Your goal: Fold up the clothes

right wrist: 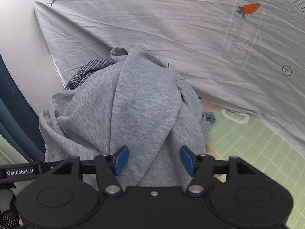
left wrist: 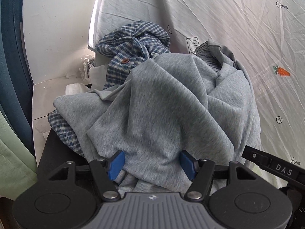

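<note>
Grey fabric fills the gap between both pairs of blue pads as I watch from the wrist cameras. On my left gripper (left wrist: 151, 165) the jaws stand wide apart, released, with a fold of the grey sweatshirt (left wrist: 160, 103) draped between and over the fingers (left wrist: 116, 165); I cannot tell whether the pads touch the cloth. On my right gripper (right wrist: 154, 160) the jaws are likewise spread, unclenched, and a long ridge of the same sweatshirt (right wrist: 141, 103) runs straight ahead from between them.

Ahead of the left gripper the sweatshirt lies heaped, its ribbed cuff (left wrist: 208, 57) at the far right of the pile. A blue checked shirt (left wrist: 133, 42) is bunched beyond it and to the left, with a brown button (left wrist: 124, 61) showing, and more of the check peeks out under the sweatshirt's near left edge. The right gripper's arm, lettered, enters just right of the left gripper.

Beyond both grippers stretches a bed under a creased white sheet (right wrist: 171, 19) printed with a carrot (right wrist: 248, 8). Right of the right gripper lies a green checked mat (right wrist: 247, 143). Left of the left gripper I see a white wall (left wrist: 57, 28) and a dark blue curtain (left wrist: 11, 57).
</note>
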`<state>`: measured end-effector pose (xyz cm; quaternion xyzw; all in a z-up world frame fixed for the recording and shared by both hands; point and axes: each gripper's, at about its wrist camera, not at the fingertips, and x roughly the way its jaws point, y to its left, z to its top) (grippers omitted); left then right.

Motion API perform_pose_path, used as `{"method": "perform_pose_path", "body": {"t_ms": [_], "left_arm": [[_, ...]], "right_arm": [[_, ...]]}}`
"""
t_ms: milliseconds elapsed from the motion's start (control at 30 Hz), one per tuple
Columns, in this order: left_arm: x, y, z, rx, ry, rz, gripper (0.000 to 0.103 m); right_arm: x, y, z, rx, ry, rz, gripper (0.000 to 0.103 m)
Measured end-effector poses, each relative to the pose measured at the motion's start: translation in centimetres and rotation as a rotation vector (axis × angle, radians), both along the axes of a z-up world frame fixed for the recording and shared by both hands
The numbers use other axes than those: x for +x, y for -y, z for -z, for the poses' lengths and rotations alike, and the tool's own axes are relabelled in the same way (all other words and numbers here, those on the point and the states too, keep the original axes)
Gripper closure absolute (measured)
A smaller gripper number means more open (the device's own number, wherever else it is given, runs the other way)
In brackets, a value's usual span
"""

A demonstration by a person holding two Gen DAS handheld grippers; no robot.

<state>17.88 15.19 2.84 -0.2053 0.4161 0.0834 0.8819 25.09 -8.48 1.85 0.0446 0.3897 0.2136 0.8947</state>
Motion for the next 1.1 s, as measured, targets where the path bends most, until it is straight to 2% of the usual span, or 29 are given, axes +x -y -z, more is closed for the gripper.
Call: {"method": "perform_pose_path", "body": {"t_ms": [67,133,167,233,333,433,533,700,967,1100], "left_arm": [[0.1,0.1,0.4,0.001,-0.006,0.001,0.043],[0.1,0.1,0.5,-0.001,-0.005,0.002,0.047],[0.0,0.1,0.5,-0.003,-0.004,0.002,0.049],[-0.1,0.2,0.3,-0.002,-0.004,0.003,0.054],[-0.5,0.5,0.2,0.008,-0.009,0.009,0.059],[-0.9,0.8,0.0,0.017,-0.014,0.015,0.065],[-1.5,1.2,0.1,0.023,-0.019,0.029,0.076],[-3.0,1.7,0.5,-0.004,-0.029,0.053,0.085],[-5.4,4.0,1.6,0.006,-0.053,0.106,0.088],[-6.8,5.3,2.3,0.006,-0.077,0.145,0.093]], "right_arm": [[0.6,-0.5,0.7,-0.003,-0.014,-0.013,0.049],[0.4,-0.8,0.8,-0.010,-0.002,-0.025,0.070],[0.3,-0.9,0.9,-0.013,0.004,-0.031,0.073],[0.1,-1.2,1.1,-0.020,0.017,-0.043,0.085],[-0.6,-0.9,1.2,-0.040,0.048,-0.064,0.093],[-1.3,-0.1,0.9,-0.045,0.060,-0.059,0.095],[-2.4,0.6,0.6,-0.066,0.081,-0.053,0.095],[-4.4,1.9,0.1,-0.086,0.103,-0.032,0.096],[-7.8,4.5,0.7,-0.090,0.085,0.026,0.096],[-9.8,6.7,0.9,-0.101,0.086,0.080,0.097]]}}
